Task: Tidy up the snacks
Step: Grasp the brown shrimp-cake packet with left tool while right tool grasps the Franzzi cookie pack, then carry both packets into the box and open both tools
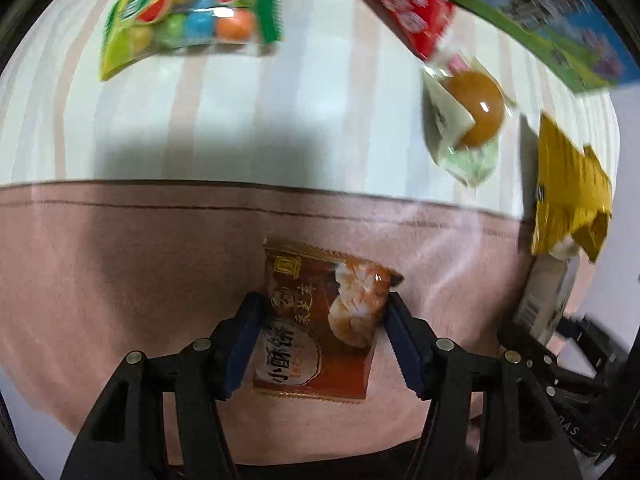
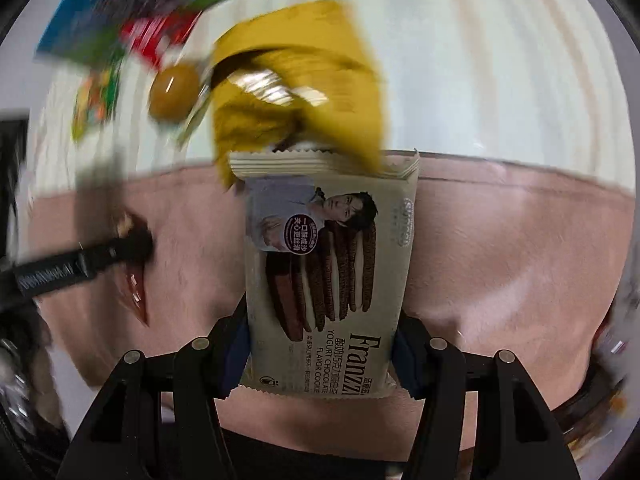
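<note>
Pinching a brown pastry packet [image 1: 324,320] between its blue pads, my left gripper [image 1: 322,338] points down over a pink cloth [image 1: 120,280]. The packet shows a flaky pastry and a round label, and both pads press on its side edges. My right gripper [image 2: 320,354] clamps a beige Franzzi cookie packet [image 2: 328,280] by its lower end; the packet stands up along the fingers, with its crimped top edge away from me.

Beyond the pink cloth lies a pale striped cloth [image 1: 280,112], the seam between them running across both views. On the striped part, seen from my left wrist, a bag of coloured candy balls [image 1: 188,12] sits at the far left. At the far right a red packet [image 1: 404,0] lies beside a blue and green box [image 1: 560,32], which is blurred. Nearer to me a clear wrapper with a brown egg-shaped snack [image 1: 472,116] rests well apart from the candy bag. A crumpled yellow packet [image 1: 568,192] lies at the right edge, straddling the seam. Just below it the cookie packet in my right gripper shows edge-on.

From my right wrist the yellow packet [image 2: 296,92] lies directly behind the top of the cookie packet, with the egg-shaped snack [image 2: 174,94] just to its left. My left gripper's black arm [image 2: 72,264] reaches in from the left, the brown packet's edge showing at its tip.
</note>
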